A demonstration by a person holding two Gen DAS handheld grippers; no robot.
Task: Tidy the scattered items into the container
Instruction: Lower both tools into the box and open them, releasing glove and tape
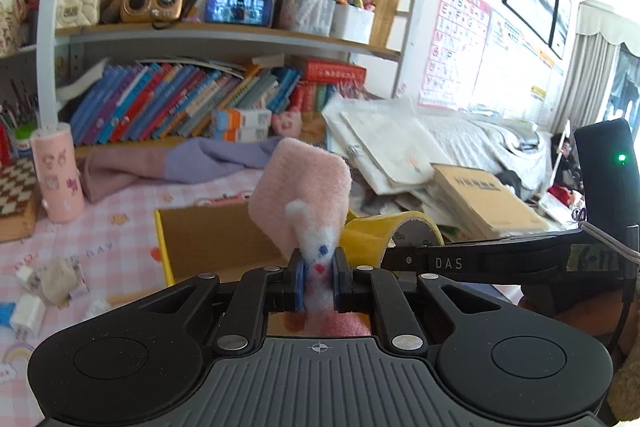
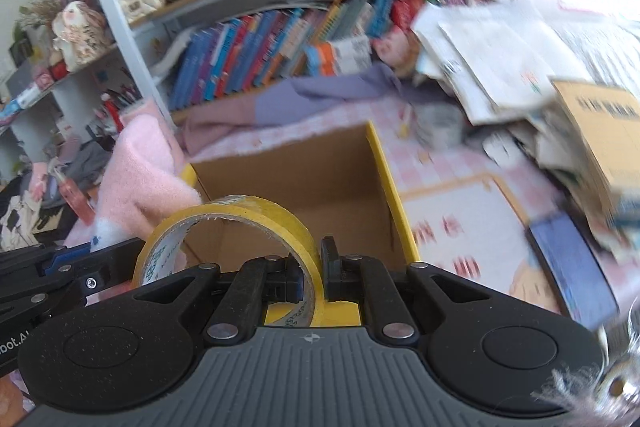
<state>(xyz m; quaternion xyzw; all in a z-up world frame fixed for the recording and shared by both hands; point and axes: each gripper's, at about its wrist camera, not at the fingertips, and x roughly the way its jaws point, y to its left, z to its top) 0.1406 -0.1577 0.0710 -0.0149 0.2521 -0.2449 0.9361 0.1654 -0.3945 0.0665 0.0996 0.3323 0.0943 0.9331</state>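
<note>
The left gripper [image 1: 318,277] clamps a pink sock [image 1: 300,195], the right gripper [image 2: 314,275] a yellow tape roll [image 2: 228,227]; cardboard box [image 2: 304,179] at 12 o'clock looks empty, white chargers [image 1: 26,311] remain at 9

White letters "DAS" mark the black arm of the right gripper [image 1: 440,263], just right of the yellow tape roll [image 1: 394,233]. Beyond it, a pink wall chart [image 1: 456,39] shows alphabet letters; book spines stay illegible.

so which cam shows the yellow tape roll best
The right wrist view: the yellow tape roll shows whole, clamped by the right gripper. In the left wrist view the pink sock and gripper bar hide most of it.
</note>
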